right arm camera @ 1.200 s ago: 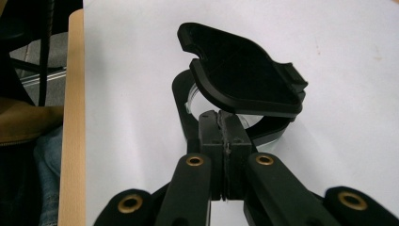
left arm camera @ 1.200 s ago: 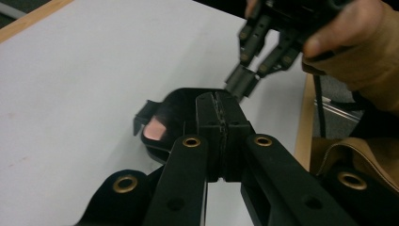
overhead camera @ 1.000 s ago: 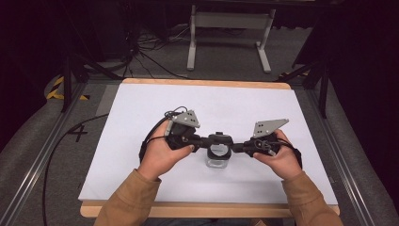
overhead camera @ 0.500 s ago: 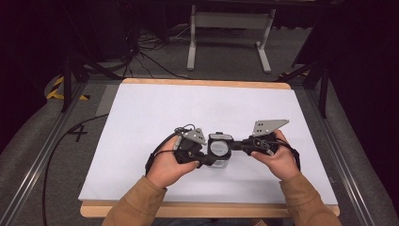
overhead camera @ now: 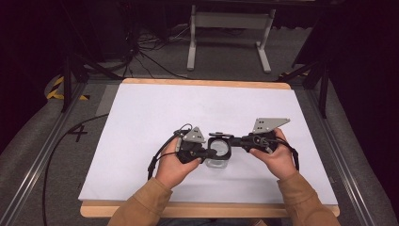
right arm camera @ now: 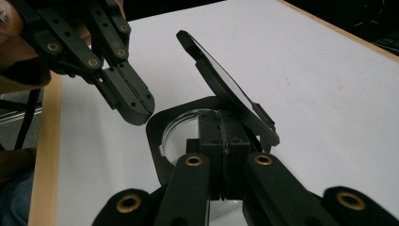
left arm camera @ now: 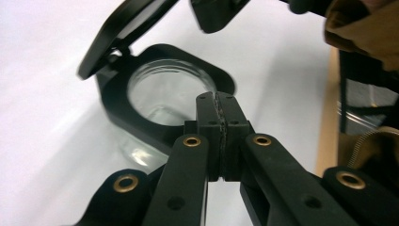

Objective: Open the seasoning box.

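Observation:
A clear glass jar point(overhead camera: 218, 161) with a black square collar point(left arm camera: 117, 113) stands on the white sheet between my hands. Its black hinged lid point(right arm camera: 226, 89) is tipped up and the mouth is uncovered; the lid point(left arm camera: 122, 33) also rises at the top of the left gripper view. My left gripper point(overhead camera: 207, 151) is shut, pads pressed together with nothing between them, its tip point(left arm camera: 218, 101) at the collar's near rim. My right gripper point(overhead camera: 234, 141) is shut too, and its tip point(right arm camera: 221, 125) lies over the opposite rim, beside the lid's hinge. The left gripper's jaws point(right arm camera: 134, 106) hover just above the collar.
A white sheet point(overhead camera: 155, 117) covers the wooden table point(overhead camera: 207, 209). Metal rails run along both sides, with cables and dark floor beyond. A grey metal stand point(overhead camera: 230, 28) is behind the far edge. A black cable point(overhead camera: 157, 157) trails from the left gripper.
My left gripper has dropped and slid right, from above the jar's left side down to its collar. The right gripper and the jar have stayed in place.

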`<control>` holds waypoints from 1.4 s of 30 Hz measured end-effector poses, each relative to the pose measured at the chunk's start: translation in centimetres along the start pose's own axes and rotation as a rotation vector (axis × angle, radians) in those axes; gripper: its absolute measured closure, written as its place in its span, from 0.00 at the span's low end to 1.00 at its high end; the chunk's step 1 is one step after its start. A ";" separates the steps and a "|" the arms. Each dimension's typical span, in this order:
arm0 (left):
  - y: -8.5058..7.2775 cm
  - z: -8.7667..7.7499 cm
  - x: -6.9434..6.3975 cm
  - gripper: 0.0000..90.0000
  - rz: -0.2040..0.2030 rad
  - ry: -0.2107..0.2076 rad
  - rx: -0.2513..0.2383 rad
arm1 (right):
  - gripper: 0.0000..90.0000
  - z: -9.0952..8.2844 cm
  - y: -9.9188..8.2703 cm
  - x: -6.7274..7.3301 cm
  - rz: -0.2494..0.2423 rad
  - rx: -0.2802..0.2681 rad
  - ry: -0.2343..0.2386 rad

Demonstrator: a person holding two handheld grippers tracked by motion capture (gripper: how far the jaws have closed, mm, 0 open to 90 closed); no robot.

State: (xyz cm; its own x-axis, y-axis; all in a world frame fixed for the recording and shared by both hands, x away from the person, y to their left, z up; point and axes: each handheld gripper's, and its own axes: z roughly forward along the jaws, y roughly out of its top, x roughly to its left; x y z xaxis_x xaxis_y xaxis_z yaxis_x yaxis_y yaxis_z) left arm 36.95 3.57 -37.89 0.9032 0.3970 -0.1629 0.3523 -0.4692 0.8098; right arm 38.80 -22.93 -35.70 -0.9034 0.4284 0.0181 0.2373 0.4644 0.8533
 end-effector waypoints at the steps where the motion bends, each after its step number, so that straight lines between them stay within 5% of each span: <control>1: -0.2 0.1 0.0 1.00 0.001 0.008 0.005 | 1.00 0.0 0.1 -0.1 -0.005 -0.002 -0.003; 9: -0.5 0.2 -0.3 1.00 0.008 0.046 0.003 | 1.00 0.1 0.5 -0.7 0.009 -0.030 -0.022; 25: -0.9 0.3 -0.3 1.00 -0.024 0.030 -0.038 | 1.00 1.4 0.2 -2.4 0.020 -0.143 -0.102; 42: -0.8 0.9 -0.3 1.00 -0.029 0.007 -0.050 | 1.00 2.3 0.0 -3.6 0.011 -0.186 -0.107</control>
State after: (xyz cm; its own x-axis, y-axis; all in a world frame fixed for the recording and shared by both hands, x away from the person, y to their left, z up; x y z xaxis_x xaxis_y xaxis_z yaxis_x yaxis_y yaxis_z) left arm 36.57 3.13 -38.97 0.8911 0.4155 -0.1826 0.3654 -0.4179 0.8318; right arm 42.87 -22.69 -36.97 -0.8558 0.5170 -0.0195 0.1674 0.3124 0.9351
